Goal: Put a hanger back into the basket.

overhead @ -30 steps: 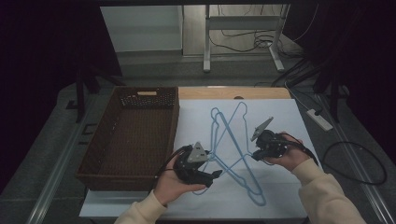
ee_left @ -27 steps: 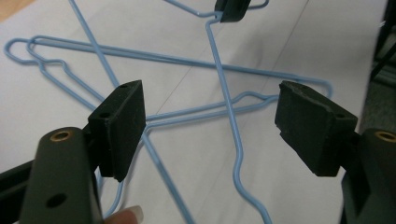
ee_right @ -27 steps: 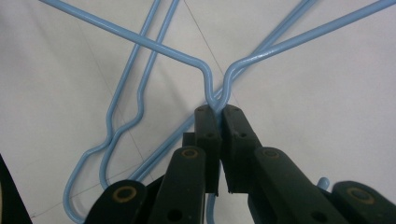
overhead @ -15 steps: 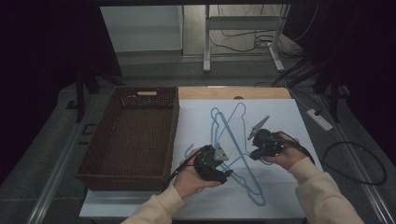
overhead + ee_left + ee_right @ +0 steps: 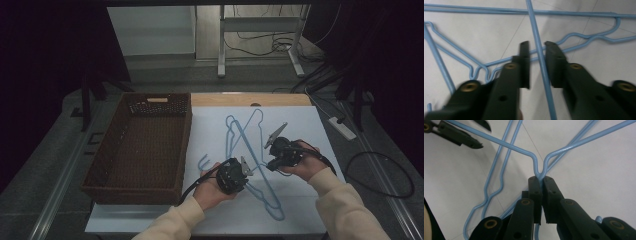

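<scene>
Lay tangled on the white table sheet [image 5: 215, 130]: thin light-blue wire clothes hangers [image 5: 243, 131], spread from the middle of the sheet toward 5 o'clock, crossing over each other. Could not count them for sure.

Stood at 9 o'clock of the sheet, touching its edge: a dark brown woven basket [image 5: 186, 145], long and deep.

Held low at 6 o'clock, just beside the hangers: the left gripper [image 5: 245, 167], in a hand with a cream sleeve [image 5: 170, 225]. Seen in the left gripper view with jaws apart [image 5: 536, 62], one straight blue hanger wire [image 5: 540, 60] running up between them and touching neither side.

Held at 4 o'clock, over the hangers: the right gripper [image 5: 272, 150], with its grey three-cornered plate [image 5: 276, 134] pointing to 1 o'clock. Seen in the right gripper view squeezed together [image 5: 540, 180] on the narrow neck of a blue hanger [image 5: 540, 171], where two wires bend down and meet. Showed at 11 o'clock of that view, far off: the other gripper's black jaw tip [image 5: 471, 143].

Sat off the table at 3 o'clock on the floor: a white power strip [image 5: 342, 127].
</scene>
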Available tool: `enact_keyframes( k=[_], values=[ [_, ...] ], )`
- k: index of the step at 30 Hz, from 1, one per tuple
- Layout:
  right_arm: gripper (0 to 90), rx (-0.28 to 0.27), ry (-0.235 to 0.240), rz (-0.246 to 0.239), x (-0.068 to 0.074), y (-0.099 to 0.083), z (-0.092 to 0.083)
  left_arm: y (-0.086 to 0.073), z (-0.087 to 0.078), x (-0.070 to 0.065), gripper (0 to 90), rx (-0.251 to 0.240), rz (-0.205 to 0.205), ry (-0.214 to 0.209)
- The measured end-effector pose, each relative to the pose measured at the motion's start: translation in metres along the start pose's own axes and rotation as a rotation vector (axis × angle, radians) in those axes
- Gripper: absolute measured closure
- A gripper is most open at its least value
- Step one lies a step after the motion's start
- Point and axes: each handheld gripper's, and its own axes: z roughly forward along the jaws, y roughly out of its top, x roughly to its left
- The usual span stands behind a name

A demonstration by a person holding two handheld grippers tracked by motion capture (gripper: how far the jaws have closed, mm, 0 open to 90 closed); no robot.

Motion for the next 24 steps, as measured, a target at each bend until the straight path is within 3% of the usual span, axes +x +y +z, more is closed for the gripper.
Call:
enact_keyframes(
  k=[6,15,18,21,22,23,24],
  values=[
    [85.6,-0.009,-0.006,0.025,0.0,0.0,-0.002,0.002,-0.005,0.001,84.7,-0.008,-0.013,0.047],
    [81.4,-0.073,-0.032,0.032,0.004,0.002,-0.011,-0.001,-0.01,0.009,86.4,-0.054,-0.095,0.029],
    [69.0,-0.151,-0.077,0.031,0.007,0.002,-0.018,-0.003,-0.011,0.013,86.6,-0.061,-0.129,-0.011],
    [58.4,-0.277,-0.102,0.034,0.009,0.001,-0.031,-0.005,-0.01,0.014,86.7,-0.08,-0.148,-0.004],
    [58.4,-0.277,-0.102,0.034,0.009,0.001,-0.031,-0.005,-0.01,0.014,86.6,-0.08,-0.148,-0.004],
    [51.4,-0.373,-0.145,0.035,0.011,-0.003,-0.043,-0.007,-0.012,0.016,86.7,-0.098,-0.169,-0.012],
    [49.0,-0.432,-0.16,0.041,0.012,-0.006,-0.05,-0.007,-0.013,0.017,86.7,-0.103,-0.174,-0.015]
  ],
)
